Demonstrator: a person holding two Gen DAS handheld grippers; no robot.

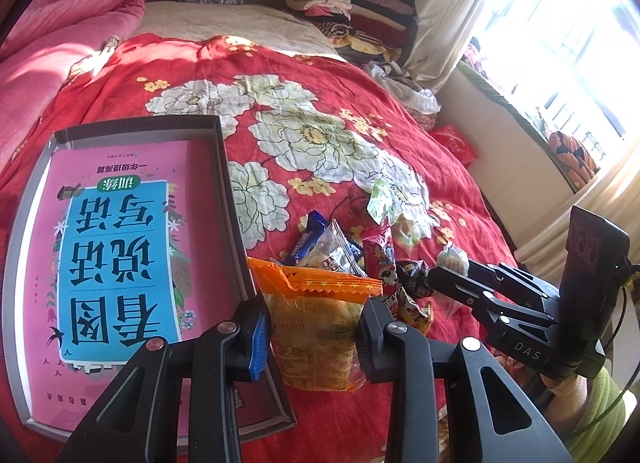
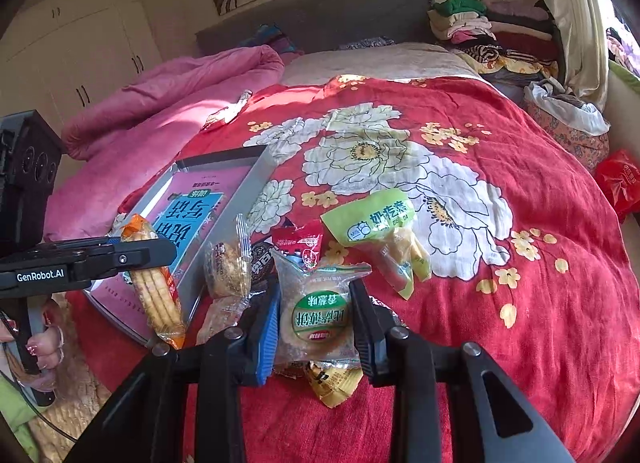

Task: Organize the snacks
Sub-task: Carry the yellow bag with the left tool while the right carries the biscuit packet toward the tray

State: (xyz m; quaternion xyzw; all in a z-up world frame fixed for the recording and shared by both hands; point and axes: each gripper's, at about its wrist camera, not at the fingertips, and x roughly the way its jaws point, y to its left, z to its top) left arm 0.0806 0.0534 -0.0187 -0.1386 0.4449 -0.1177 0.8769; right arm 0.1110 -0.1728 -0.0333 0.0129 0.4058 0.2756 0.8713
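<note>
My left gripper (image 1: 314, 333) is shut on an orange-topped cracker packet (image 1: 316, 327), held just right of the grey box (image 1: 234, 199) that has a pink and blue book (image 1: 116, 259) in it. In the right wrist view the same cracker packet (image 2: 154, 283) hangs from the left gripper (image 2: 132, 259) over the box edge (image 2: 256, 179). My right gripper (image 2: 314, 321) is shut on a clear packet with a round biscuit and green label (image 2: 318, 311). A pile of snacks (image 1: 360, 259) lies on the red floral bedspread (image 2: 520, 303), with a green packet (image 2: 380, 231) beside it.
A pink quilt (image 2: 168, 103) lies at the left of the bed, folded clothes (image 2: 492, 31) are stacked at the head. A red bag (image 2: 618, 183) sits off the right side. A bright window (image 1: 560, 43) is at the right. A hand (image 2: 44, 347) holds the left gripper's handle.
</note>
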